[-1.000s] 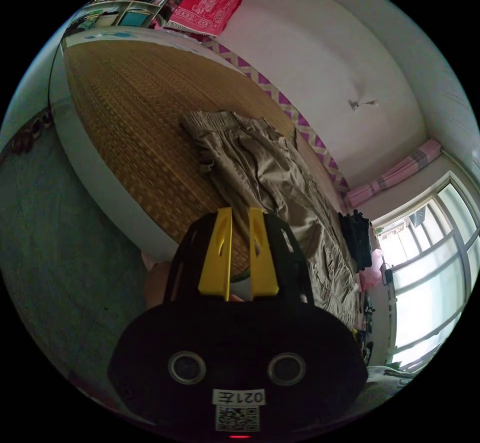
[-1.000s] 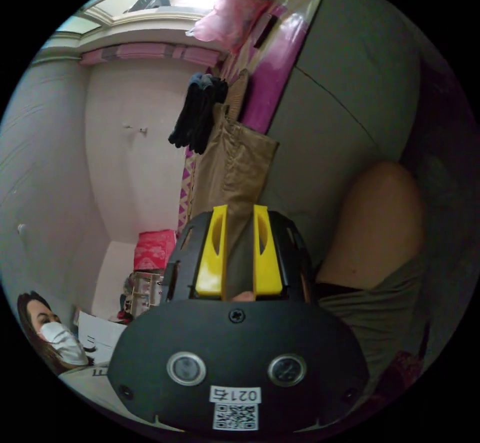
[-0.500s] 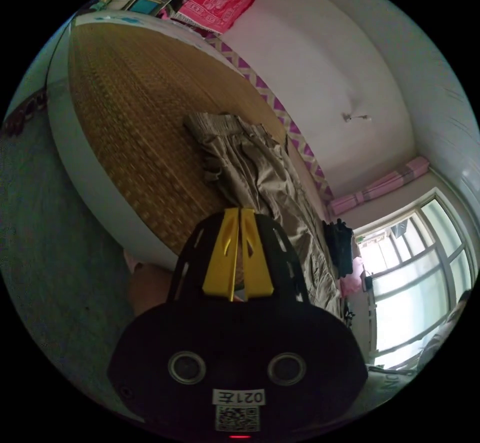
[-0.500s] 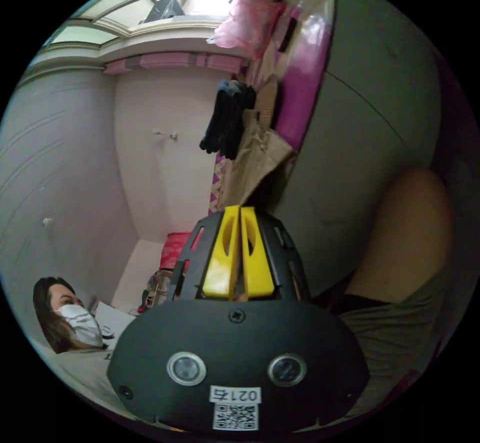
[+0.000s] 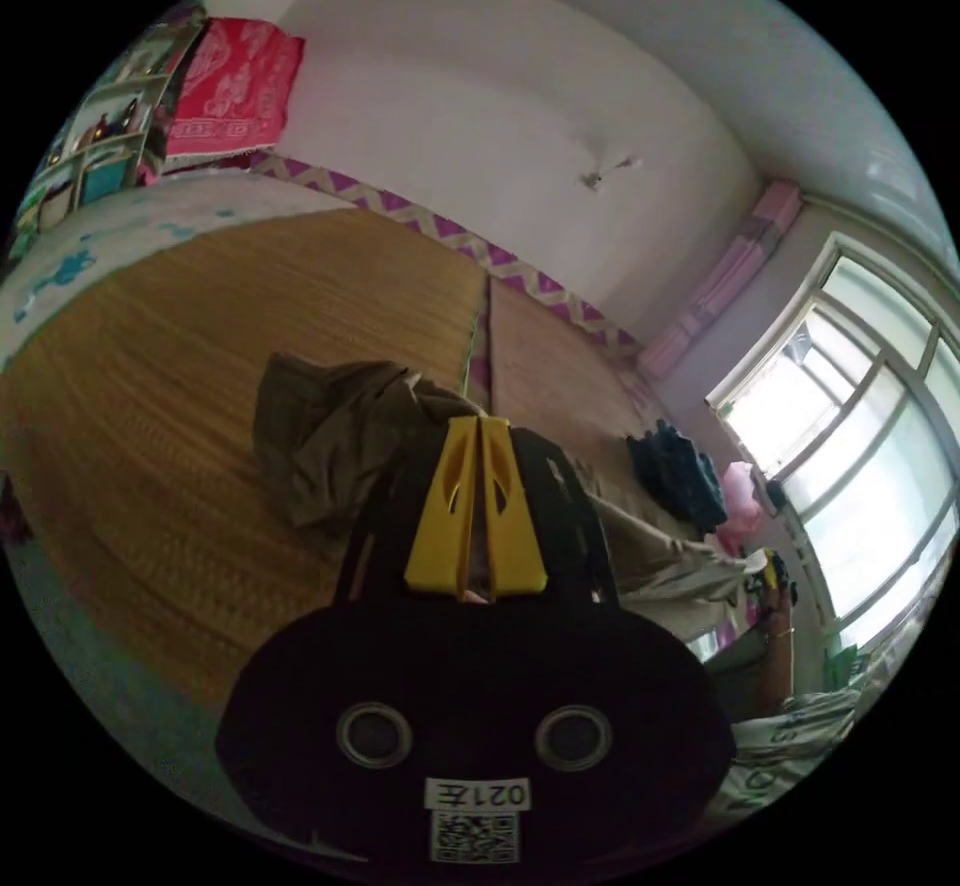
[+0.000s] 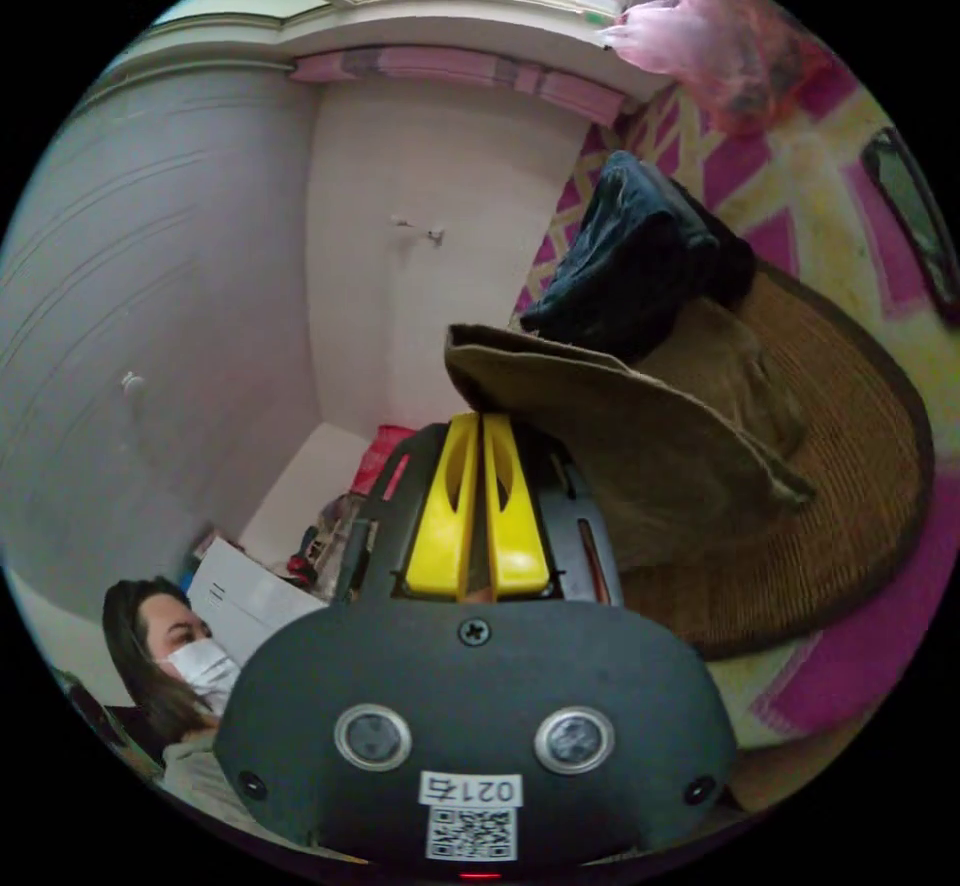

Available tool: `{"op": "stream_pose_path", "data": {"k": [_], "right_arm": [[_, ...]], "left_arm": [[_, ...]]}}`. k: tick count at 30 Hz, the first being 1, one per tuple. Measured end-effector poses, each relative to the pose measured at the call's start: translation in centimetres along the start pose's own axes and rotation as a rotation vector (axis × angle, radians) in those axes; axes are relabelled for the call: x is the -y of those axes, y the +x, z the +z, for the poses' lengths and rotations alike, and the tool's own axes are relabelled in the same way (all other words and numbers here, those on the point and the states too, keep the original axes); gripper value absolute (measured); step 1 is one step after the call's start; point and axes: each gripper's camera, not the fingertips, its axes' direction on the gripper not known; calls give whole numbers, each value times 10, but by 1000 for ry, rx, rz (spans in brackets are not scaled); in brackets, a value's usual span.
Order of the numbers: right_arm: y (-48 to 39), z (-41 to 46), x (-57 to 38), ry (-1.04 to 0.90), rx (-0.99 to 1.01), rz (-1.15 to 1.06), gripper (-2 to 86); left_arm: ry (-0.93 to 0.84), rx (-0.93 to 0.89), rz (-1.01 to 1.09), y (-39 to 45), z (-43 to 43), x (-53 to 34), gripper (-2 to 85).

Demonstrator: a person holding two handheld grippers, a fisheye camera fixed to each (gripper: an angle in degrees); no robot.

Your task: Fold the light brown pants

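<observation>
Woven mat bed, light brown pants, dark garment on it

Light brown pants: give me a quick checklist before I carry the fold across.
1. Left gripper shut on the light brown pants: cannot tell, jaws closed, cloth at the tips.
2. Right gripper shut on the pants: cannot tell, cloth drapes over the tips.
3. Pants lifted off the woven mat: partly; the waist end is bunched on it.
4. Dark garment apart from the pants: not ok, beside them.
</observation>
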Motion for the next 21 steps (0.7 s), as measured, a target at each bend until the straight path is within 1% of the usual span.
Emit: {"op": "stream_pose_path", "data": {"k": [2, 3, 5, 6, 8, 10, 11, 14, 18, 20, 21], "right_arm": [[26, 55, 42, -14, -58, 18, -5], [35, 69, 51, -18, -70, 25, -5], [81, 125, 81, -49, -145, 56, -4], [94, 138, 87, -55, -175, 61, -4], [156, 189, 101, -106, -260, 118, -3], [200, 215, 100, -112, -305, 167, 0], [223, 231, 97, -130, -325, 181, 3], [250, 258, 81, -145, -353, 164, 26], [251, 269, 45, -212, -313, 87, 60], [229, 270, 4, -256, -313, -39, 56], [220, 274, -9, -280, -316, -91, 53]], "left_arm": [[-69, 59, 25, 17, 72, 39, -10], [-89, 79, 33, 21, 92, 46, -10], [-171, 164, 55, 28, 172, 68, -10], [-198, 183, 63, 29, 193, 71, -10], [-294, 231, 58, 24, 270, 73, -9], [-341, 262, 35, 20, 315, 67, -9], [-337, 299, 36, 19, 336, 62, -9], [-343, 302, 58, 20, 366, 50, -8], [-300, 226, 128, 27, 363, 35, -7], [-210, 129, 106, 32, 340, 20, -8], [-186, 110, 109, 37, 334, 14, -8]]}}
